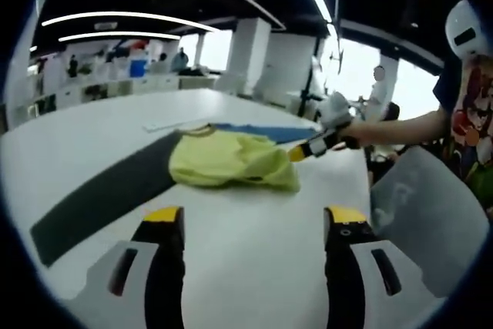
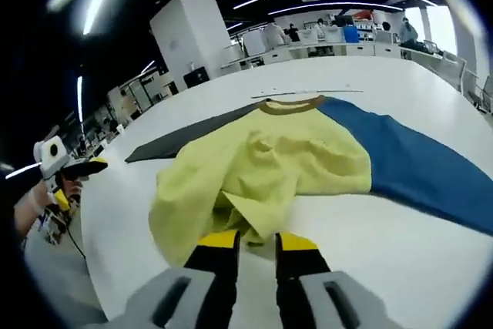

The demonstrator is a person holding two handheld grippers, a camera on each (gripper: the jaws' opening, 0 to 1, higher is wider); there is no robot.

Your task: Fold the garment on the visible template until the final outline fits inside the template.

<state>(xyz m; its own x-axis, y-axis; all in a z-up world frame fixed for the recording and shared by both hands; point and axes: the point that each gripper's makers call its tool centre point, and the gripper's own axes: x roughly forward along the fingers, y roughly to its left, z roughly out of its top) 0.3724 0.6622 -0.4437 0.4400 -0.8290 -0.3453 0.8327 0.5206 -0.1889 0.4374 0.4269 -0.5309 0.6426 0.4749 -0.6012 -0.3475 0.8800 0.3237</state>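
In the left gripper view, the left gripper point(image 1: 254, 225) rises from the bottom edge with its two yellow-tipped jaws spread wide apart and nothing between them. The right gripper point(image 1: 302, 152) enters that view from the right, reaching out low and level, carried by a white-gloved hand point(image 1: 336, 111) on an outstretched bare forearm point(image 1: 400, 126). In the right gripper view, the right gripper point(image 2: 258, 240) points forward with its jaws drawn near each other, a narrow gap between the yellow tips. The left gripper point(image 2: 52, 153) sits far off at that view's left edge, held in a hand point(image 2: 31, 202).
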